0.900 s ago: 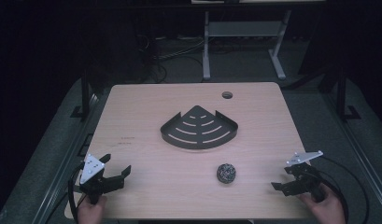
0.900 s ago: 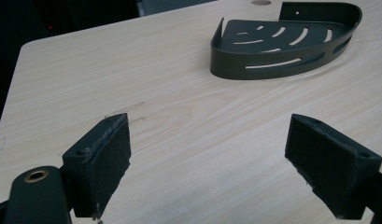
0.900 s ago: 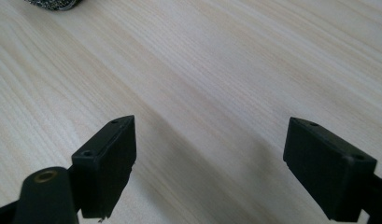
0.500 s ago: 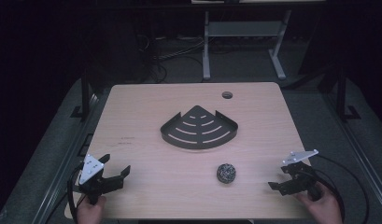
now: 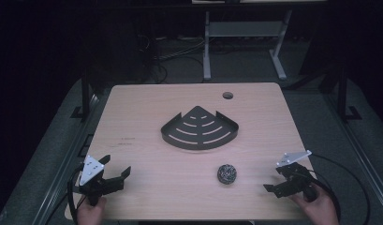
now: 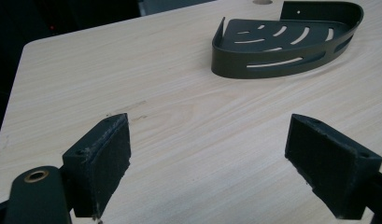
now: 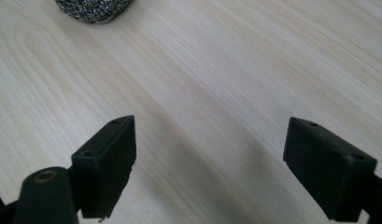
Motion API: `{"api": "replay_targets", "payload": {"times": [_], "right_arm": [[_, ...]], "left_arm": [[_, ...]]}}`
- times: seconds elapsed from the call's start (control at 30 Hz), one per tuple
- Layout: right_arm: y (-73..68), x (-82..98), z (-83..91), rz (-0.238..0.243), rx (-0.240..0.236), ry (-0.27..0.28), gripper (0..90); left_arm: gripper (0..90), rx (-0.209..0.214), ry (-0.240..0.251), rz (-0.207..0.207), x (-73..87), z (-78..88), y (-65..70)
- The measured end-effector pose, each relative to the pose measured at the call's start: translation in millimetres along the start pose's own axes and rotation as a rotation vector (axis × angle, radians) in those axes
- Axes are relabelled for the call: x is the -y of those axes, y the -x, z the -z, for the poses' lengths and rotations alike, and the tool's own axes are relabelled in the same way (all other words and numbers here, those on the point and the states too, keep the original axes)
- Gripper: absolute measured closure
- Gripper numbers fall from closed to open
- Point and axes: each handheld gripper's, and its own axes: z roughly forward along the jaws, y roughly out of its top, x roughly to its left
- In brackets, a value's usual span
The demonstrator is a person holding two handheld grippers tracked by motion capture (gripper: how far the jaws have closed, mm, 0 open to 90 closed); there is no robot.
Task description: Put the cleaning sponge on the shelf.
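High view: a steel-wool scouring ball [image 5: 226,174] lies alone on the bare wooden table [image 5: 147,112], just in front of the black slotted corner caddy [image 5: 200,129] and apart from it, likely laid out for pickup and a drop into that caddy. The right gripper [image 5: 273,182] sits low at the near right edge, jaws wide with nothing between them, aimed leftward at the ball, which lies near but untouched. In the right gripper view the ball [image 7: 94,9] sits ahead, left of centre. The left gripper [image 5: 118,174] rests at the near left, also wide and empty, well apart from the ball.
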Motion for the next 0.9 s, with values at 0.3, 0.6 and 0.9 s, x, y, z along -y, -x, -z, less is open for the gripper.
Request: {"api": "replay_targets", "payload": {"times": [0.3, 0.6, 0.9], "right_arm": [[-4.8, -4.7, -3.0, 0.015, -0.007, -0.011, 16.6], [-10.4, -10.2, -5.5, 0.036, -0.020, -0.013, 16.6], [-18.0, -15.3, -10.1, 0.067, -0.032, -0.026, 16.6]], "left_arm": [[13.7, -0.002, 0.002, -0.001, -0.2, 0.2, 0.0], [13.8, 0.001, 0.001, -0.001, -0.3, -0.3, 1.4], [13.7, 0.002, -0.001, 0.000, 0.2, -0.6, 1.2]]}}
